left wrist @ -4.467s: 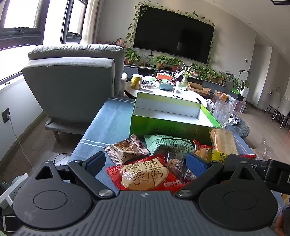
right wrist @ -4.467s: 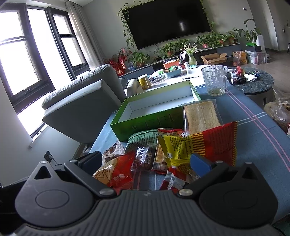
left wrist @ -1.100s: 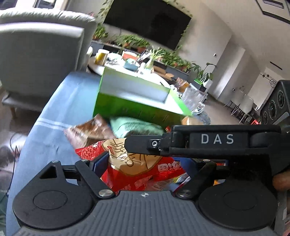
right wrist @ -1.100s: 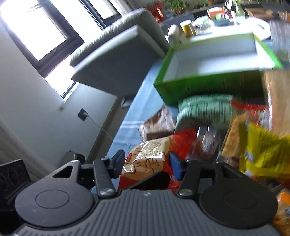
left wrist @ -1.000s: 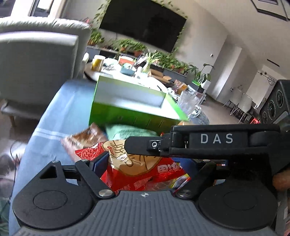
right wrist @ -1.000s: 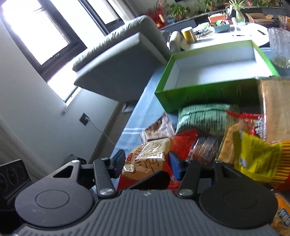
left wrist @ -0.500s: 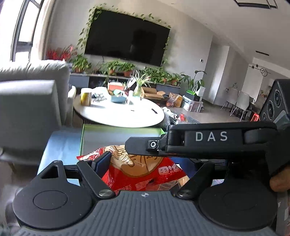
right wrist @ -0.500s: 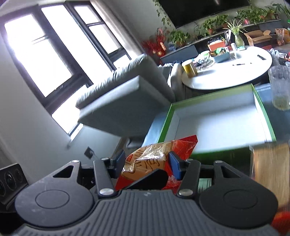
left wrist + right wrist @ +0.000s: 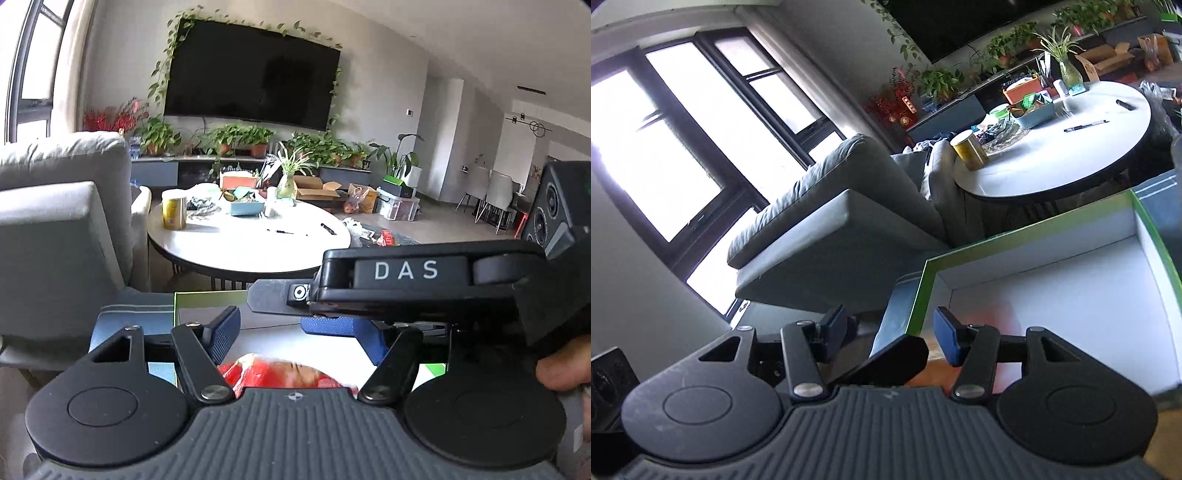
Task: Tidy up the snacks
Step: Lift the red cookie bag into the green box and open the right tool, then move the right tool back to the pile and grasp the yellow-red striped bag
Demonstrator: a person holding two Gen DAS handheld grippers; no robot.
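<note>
Now over the green box [image 9: 1052,258], otherwise bare inside. Red snack packet [image 9: 280,371] lies below both claws, apparently dropped in. Left claw [image 9: 295,332] closing on nothing; right claw [image 9: 890,332] narrowed, gripping nothing. Remaining snacks unseen.

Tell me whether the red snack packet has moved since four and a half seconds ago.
Yes. The red snack packet has gone from the pile in front of the green box to over the box's white inside.
</note>
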